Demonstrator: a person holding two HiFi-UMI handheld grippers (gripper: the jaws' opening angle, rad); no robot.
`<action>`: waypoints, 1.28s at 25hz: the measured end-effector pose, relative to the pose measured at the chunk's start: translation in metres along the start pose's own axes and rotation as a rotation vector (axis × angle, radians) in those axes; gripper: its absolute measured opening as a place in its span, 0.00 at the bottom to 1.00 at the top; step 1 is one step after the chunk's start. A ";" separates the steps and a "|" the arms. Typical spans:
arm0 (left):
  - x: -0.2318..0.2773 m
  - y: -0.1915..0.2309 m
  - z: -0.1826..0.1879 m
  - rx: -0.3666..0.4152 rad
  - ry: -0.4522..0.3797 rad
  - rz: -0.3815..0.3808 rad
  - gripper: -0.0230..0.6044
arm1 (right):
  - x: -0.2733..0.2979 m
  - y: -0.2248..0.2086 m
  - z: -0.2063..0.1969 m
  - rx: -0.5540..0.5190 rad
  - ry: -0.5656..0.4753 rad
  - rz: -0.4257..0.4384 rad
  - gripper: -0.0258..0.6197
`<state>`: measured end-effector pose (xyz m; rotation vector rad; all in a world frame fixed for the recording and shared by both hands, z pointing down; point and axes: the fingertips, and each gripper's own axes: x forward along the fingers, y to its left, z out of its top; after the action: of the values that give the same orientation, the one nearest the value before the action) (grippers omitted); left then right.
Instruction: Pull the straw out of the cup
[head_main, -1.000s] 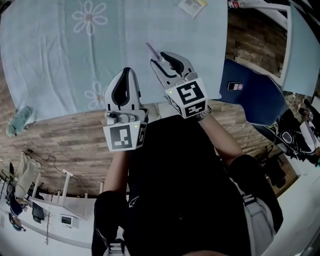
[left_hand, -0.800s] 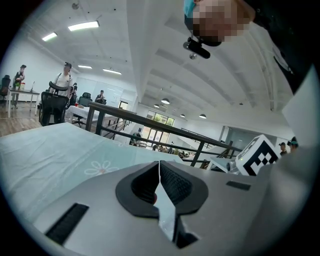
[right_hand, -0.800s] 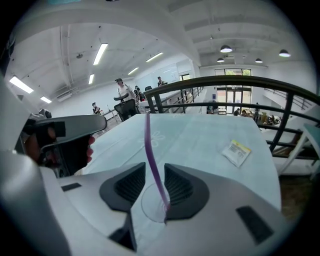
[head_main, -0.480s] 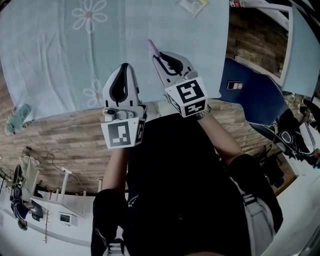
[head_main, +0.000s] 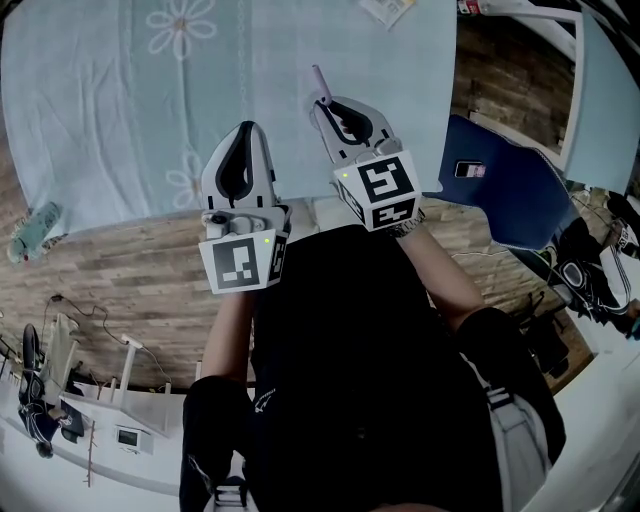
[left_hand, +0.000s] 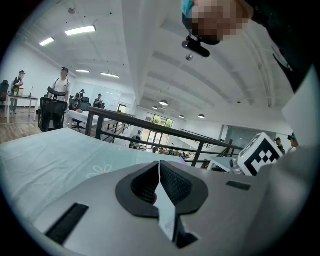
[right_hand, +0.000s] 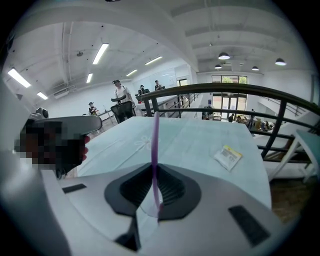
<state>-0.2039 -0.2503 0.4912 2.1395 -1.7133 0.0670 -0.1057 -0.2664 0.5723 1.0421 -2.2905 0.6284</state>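
Right hand-held gripper (right_hand: 154, 167) is where the action is. Its jaws are closing on a thin purple plastic straw (right_hand: 155, 135), and the pads look like they're already pinching it low down. The rest of the straw sticks up and away past the tips. In the head view the same hand-held gripper (head_main: 325, 103) has the straw (head_main: 318, 78) poking out over the desk.

Left hand-held gripper (left_hand: 159, 166) sits just beside it with its jaws pressed together, and I can't make out anything between them.

Further out there's a desk with a pale blue-green, daisy-print cloth (head_main: 120, 120), and a small white-and-yellow packet (right_hand: 227, 156) lies flat on the cloth, well away from the straw.

The cup isn't visible in any view, so I can't say whether the straw's lower end is in one.

What could go wrong, I reckon:
- The pinch is thin and near the tips, so a slick straw could slide through on the pull.
- Squeeze too hard and it kinks.
- If the cup isn't steadied, an angled pull could drag or tip it.
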 end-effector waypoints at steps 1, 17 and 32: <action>-0.002 0.000 0.000 -0.001 -0.001 0.000 0.07 | -0.001 0.001 0.001 -0.003 -0.007 -0.005 0.10; -0.038 -0.022 0.006 0.025 -0.047 -0.022 0.07 | -0.043 0.009 0.021 -0.035 -0.128 -0.036 0.10; -0.082 -0.048 0.003 0.061 -0.084 -0.062 0.07 | -0.096 0.034 0.024 -0.012 -0.234 -0.054 0.10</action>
<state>-0.1793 -0.1668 0.4516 2.2685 -1.7106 0.0124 -0.0860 -0.2094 0.4864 1.2232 -2.4518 0.4927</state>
